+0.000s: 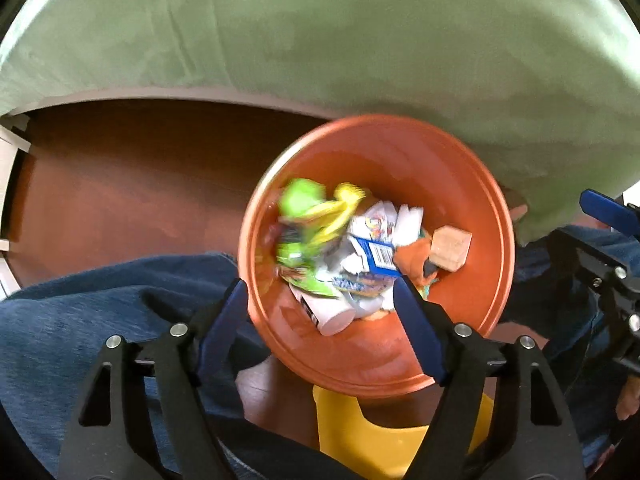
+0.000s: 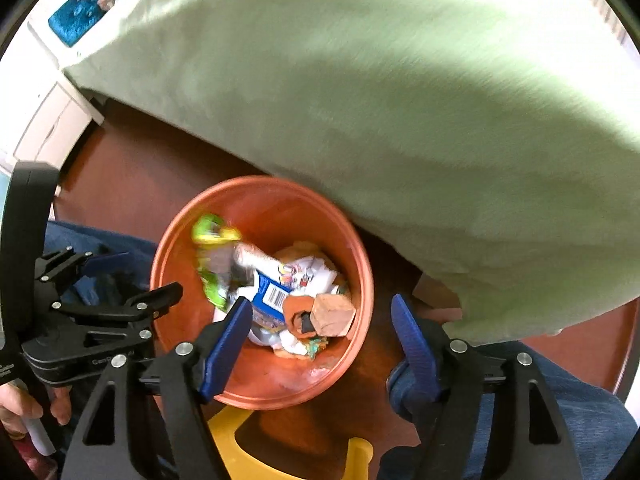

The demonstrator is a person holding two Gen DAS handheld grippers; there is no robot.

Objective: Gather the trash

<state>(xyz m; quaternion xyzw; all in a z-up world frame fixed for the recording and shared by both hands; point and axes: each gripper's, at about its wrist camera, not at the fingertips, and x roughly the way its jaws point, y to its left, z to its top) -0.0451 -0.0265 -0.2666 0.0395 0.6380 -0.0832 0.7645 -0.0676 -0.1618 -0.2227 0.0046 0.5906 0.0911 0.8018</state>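
An orange bin [image 1: 460, 168] stands on the floor below me and holds trash: a blurred green and yellow wrapper [image 1: 304, 220], a blue and white carton [image 1: 374, 254], a white cup [image 1: 336, 318] and a brown cardboard piece [image 1: 450, 246]. My left gripper [image 1: 320, 300] is open and empty over the bin's near rim. In the right wrist view the same bin [image 2: 280, 204] holds the wrapper [image 2: 212, 232], carton [image 2: 272, 294] and cardboard piece [image 2: 332, 314]. My right gripper [image 2: 320, 312] is open and empty above it.
A bed with a light green sheet [image 1: 360, 48] overhangs the bin's far side. The floor [image 1: 120, 184] is reddish brown. My jeans-clad legs [image 1: 80, 320] flank the bin. A yellow stool [image 1: 372, 432] sits under the near rim. The left gripper's body [image 2: 80, 320] shows in the right wrist view.
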